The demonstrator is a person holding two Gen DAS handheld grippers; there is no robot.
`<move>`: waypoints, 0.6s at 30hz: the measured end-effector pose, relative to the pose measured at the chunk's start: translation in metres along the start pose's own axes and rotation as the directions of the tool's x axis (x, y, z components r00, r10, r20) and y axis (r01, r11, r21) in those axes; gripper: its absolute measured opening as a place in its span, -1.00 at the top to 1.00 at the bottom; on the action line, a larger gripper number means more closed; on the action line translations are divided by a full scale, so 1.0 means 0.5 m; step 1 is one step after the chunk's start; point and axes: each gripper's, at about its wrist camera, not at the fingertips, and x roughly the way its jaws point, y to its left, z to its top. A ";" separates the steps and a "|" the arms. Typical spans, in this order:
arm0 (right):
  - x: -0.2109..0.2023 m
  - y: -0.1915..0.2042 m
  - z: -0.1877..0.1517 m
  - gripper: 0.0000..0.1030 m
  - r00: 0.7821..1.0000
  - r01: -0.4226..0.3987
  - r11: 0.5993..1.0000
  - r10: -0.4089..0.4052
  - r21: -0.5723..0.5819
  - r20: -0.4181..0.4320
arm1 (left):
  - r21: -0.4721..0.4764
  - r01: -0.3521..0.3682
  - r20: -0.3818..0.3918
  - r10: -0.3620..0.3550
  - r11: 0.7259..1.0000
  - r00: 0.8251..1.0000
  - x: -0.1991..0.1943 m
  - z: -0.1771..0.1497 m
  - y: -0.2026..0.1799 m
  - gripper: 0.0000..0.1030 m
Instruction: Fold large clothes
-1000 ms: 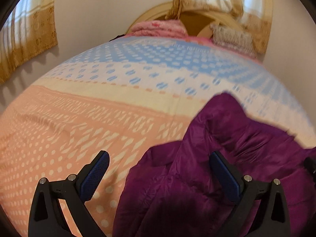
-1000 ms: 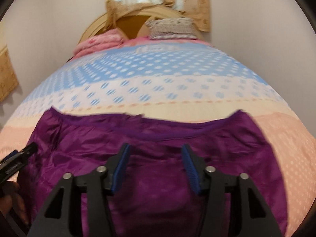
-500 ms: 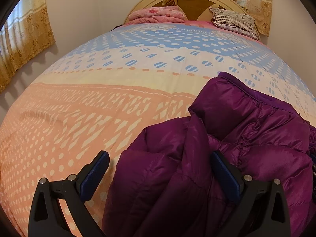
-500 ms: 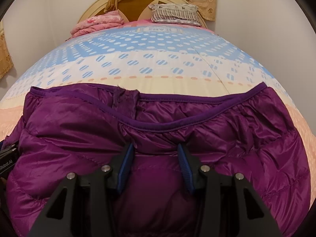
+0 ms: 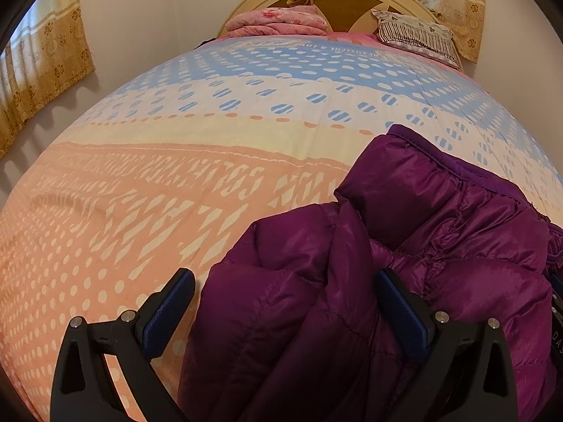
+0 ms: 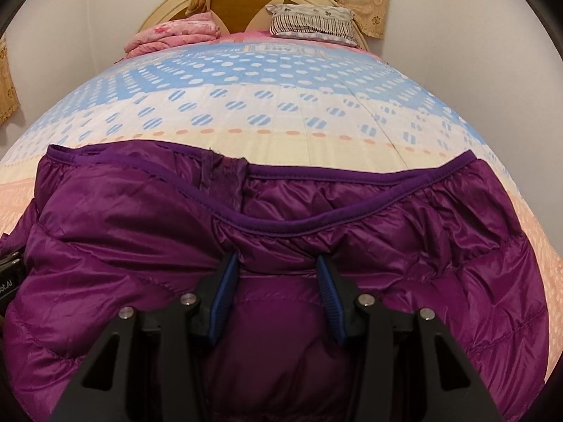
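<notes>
A purple quilted down jacket [image 6: 387, 232] lies on the bed, its trimmed edge toward the headboard. My right gripper [image 6: 278, 263] is partly closed, with a bunched fold of the jacket between its blue pads. In the left wrist view the jacket [image 5: 440, 232] lies crumpled at the lower right. My left gripper [image 5: 285, 281] is wide open above the jacket's left edge; its right finger rests over the fabric and its left finger is over the bedspread.
The bed has a bedspread [image 5: 176, 183] with peach, cream and blue dotted bands. A folded pink blanket [image 6: 176, 35] and a striped pillow [image 6: 309, 23] lie by the wooden headboard. Gold curtains [image 5: 38, 70] hang at the left wall.
Both grippers have come down toward the bed with the jacket, which now lies settled and sharp. The right gripper's jaws have narrowed on the fold. The left gripper stays wide open.
</notes>
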 end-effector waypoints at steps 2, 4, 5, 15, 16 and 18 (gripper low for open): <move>0.002 0.001 0.001 0.04 1.000 0.004 1.000 -0.004 -0.004 -0.003 | -0.001 0.001 0.000 -0.001 1.000 1.000 0.000 0.000 0.000 -0.98; 0.003 0.005 0.003 0.04 1.000 0.011 1.000 -0.011 -0.010 -0.007 | -0.002 0.010 -0.010 -0.010 1.000 1.000 0.001 0.001 0.001 -0.98; 0.002 0.006 0.004 0.03 1.000 0.010 1.000 -0.010 -0.014 -0.013 | -0.002 0.019 -0.018 -0.019 1.000 1.000 -0.001 0.002 0.003 -0.98; -0.182 -0.026 -0.100 -0.52 0.996 -0.048 0.999 0.048 -0.001 0.077 | -0.079 0.181 0.022 -0.180 0.980 0.983 -0.181 -0.123 0.140 -0.97; -0.189 -0.027 -0.117 -0.52 0.995 -0.062 0.998 0.061 0.014 0.073 | -0.096 0.200 0.019 -0.199 0.975 0.980 -0.186 -0.142 0.151 -0.97; -0.192 -0.018 -0.144 -0.52 0.997 -0.039 0.999 0.038 0.006 0.068 | -0.116 0.224 0.009 -0.224 0.968 0.974 -0.186 -0.172 0.156 -0.97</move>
